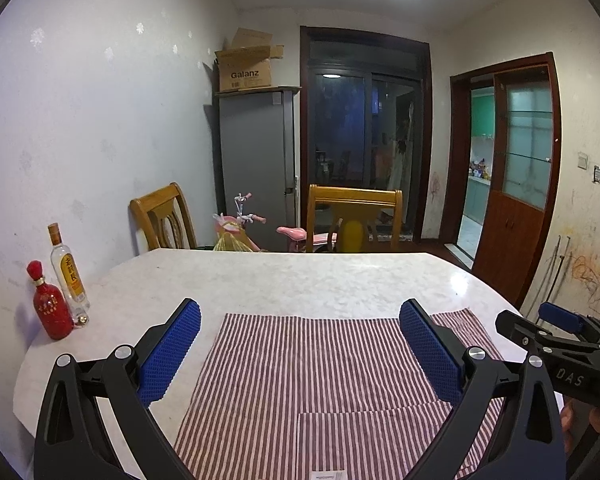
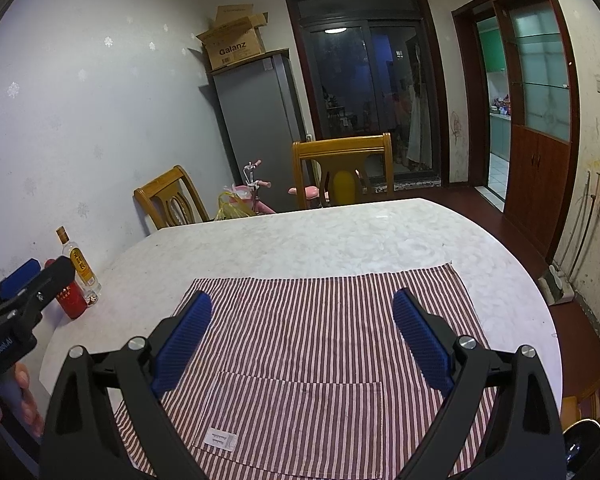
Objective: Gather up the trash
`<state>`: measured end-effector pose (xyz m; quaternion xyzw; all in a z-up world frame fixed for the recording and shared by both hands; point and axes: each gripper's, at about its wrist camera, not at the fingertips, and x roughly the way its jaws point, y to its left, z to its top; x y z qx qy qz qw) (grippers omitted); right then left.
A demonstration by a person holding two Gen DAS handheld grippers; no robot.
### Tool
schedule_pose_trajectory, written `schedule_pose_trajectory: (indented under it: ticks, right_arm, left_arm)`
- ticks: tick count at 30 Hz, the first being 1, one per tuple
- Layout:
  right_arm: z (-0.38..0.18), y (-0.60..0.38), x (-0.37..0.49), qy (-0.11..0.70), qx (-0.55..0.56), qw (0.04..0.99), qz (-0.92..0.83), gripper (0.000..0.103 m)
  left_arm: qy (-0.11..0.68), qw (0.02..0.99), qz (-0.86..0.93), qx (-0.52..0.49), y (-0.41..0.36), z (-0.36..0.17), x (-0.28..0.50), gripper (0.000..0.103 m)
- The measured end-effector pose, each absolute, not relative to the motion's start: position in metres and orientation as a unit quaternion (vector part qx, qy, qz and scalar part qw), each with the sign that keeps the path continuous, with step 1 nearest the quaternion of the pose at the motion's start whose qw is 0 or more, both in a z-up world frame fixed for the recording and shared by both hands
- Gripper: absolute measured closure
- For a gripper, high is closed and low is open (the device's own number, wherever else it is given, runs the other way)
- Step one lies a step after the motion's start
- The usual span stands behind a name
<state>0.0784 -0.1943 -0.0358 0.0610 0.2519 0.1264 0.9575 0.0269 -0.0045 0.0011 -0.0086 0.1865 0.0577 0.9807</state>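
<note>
Marble table [image 2: 340,236] holds just a striped cloth [image 2: 324,344] & two bottles [image 1: 62,284] by the wall, no trash visible, so w/ left gripper [image 1: 300,354] & right gripper [image 2: 302,338] both spread wide and empty, you've prob collected nothing yet.

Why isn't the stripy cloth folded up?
It's spread flat: the striped cloth lies open on the table, with its pocket and label showing.
</note>
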Motion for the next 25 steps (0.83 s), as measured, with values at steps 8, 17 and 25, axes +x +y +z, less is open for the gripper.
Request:
schedule_pose_trajectory:
  ticks: [8, 17, 25]
  right_arm:
    - [-0.036, -0.195, 0.078, 0.253, 0.061, 0.957, 0.126, 0.011]
    - [-0.035, -0.194, 0.078, 0.254, 0.059, 0.957, 0.127, 0.011]
    - [-0.037, -0.195, 0.077, 0.255, 0.057, 0.957, 0.128, 0.011]
  left_arm:
    - [0.175, 0.983, 0.057, -0.005, -0.009, 0.000, 0.022, 0.006]
    - [0.157, 0.986, 0.060, 0.002, -0.010, 0.002, 0.017, 0.006]
    - [0.161, 0.985, 0.064, 0.002, -0.009, 0.002, 0.018, 0.006]
